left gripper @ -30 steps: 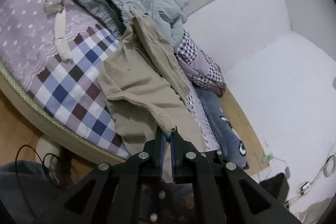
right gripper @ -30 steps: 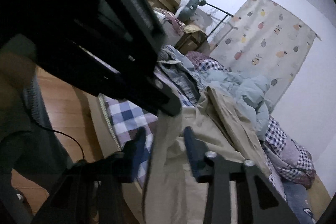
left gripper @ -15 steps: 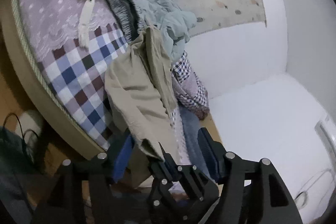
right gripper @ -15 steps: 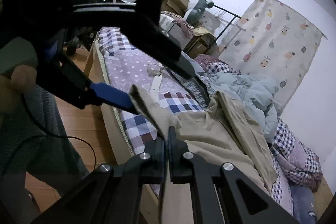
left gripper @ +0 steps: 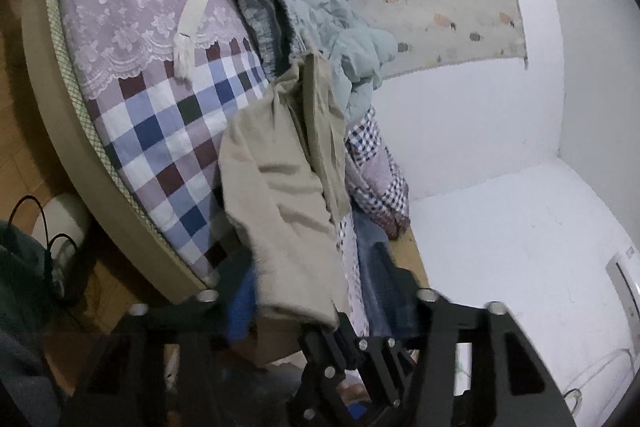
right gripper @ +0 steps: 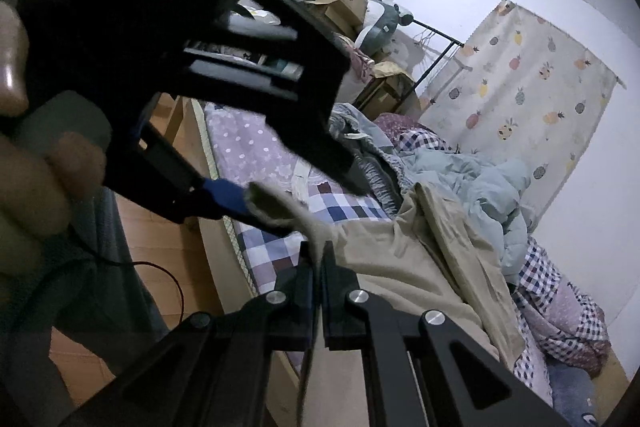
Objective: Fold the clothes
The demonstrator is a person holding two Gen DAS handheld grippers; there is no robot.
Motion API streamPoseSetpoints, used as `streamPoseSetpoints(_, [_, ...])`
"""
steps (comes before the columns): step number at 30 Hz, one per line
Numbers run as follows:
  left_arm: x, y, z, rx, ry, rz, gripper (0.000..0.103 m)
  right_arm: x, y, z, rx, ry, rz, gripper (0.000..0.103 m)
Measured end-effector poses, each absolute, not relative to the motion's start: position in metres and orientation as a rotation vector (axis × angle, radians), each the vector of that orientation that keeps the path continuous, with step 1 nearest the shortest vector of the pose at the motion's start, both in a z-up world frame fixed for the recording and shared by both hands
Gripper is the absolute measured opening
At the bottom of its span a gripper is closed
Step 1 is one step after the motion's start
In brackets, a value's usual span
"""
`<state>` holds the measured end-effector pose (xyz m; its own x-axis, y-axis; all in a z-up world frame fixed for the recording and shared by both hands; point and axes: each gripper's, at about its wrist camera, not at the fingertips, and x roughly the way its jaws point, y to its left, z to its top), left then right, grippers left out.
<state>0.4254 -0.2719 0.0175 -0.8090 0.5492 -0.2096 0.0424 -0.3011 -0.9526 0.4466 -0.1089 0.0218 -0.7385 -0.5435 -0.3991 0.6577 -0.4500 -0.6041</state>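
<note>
A khaki garment (left gripper: 280,187), possibly trousers, trails off the edge of a bed (left gripper: 168,131) dressed in a checked and lilac dotted cover, its far end still lying against a heap of unfolded clothes (left gripper: 320,11) that includes a pale blue piece and a grey knit. The right gripper (right gripper: 319,259) is pressed together on the near edge of the khaki cloth, pinching a thin fold between its black fingers. The left gripper (left gripper: 312,291) stands spread, its blue-padded fingers either side of the hanging hem without closing on it; in the right wrist view one blue pad (right gripper: 226,197) sits just beside a raised corner of the fabric, held there by the person's hand (right gripper: 28,163).

Judged from this, the folding has barely begun. The garment is lifted at one end only, bunched and creased, with no fold line made and no flat stretch of bed cleared for it. What appears left is a second grip on the free corner, spreading the piece out, the folds themselves, and then the rest of the heap. A pineapple-print curtain (right gripper: 532,75) hangs behind.
</note>
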Motion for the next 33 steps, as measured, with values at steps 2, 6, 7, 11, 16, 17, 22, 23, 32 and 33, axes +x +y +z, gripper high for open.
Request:
streamPoseSetpoints(2, [0.426, -0.272, 0.017, -0.744, -1.616, 2.173, 0.039, 0.447, -0.108, 0.021, 0.186, 1.004, -2.195, 0.001])
streamPoseSetpoints(6, [0.427, -0.274, 0.016, -0.739, -1.622, 2.171, 0.03, 0.449, -0.108, 0.023, 0.169, 1.006, -2.19, 0.001])
streamPoseSetpoints(7, [0.428, -0.275, 0.016, -0.737, -1.628, 2.172, 0.025, 0.45, -0.107, 0.022, 0.163, 1.012, -2.186, 0.001])
streamPoseSetpoints(11, [0.432, -0.28, 0.015, -0.733, -1.644, 2.187, 0.006, 0.452, -0.107, 0.019, 0.152, 1.035, -2.179, 0.001])
streamPoseSetpoints(16, [0.436, -0.282, 0.024, -0.732, -1.608, 2.24, 0.003, 0.453, -0.105, 0.016, 0.13, 1.055, -2.192, 0.006])
streamPoseSetpoints(17, [0.437, -0.282, 0.027, -0.731, -1.6, 2.253, 0.002, 0.453, -0.104, 0.015, 0.125, 1.06, -2.198, 0.013])
streamPoseSetpoints(22, [0.44, -0.285, 0.036, -0.733, -1.595, 2.267, 0.002, 0.457, -0.104, 0.013, 0.09, 1.073, -2.237, 0.04])
streamPoseSetpoints(23, [0.44, -0.285, 0.038, -0.732, -1.594, 2.265, 0.002, 0.457, -0.104, 0.013, 0.086, 1.079, -2.245, 0.041])
streamPoseSetpoints(32, [0.437, -0.29, 0.079, -0.704, -1.507, 2.299, 0.002, 0.448, -0.096, 0.002, 0.101, 1.179, -2.324, 0.041])
streamPoseSetpoints(33, [0.436, -0.29, 0.083, -0.705, -1.5, 2.299, 0.002, 0.446, -0.093, 0.001, 0.106, 1.191, -2.338, 0.041])
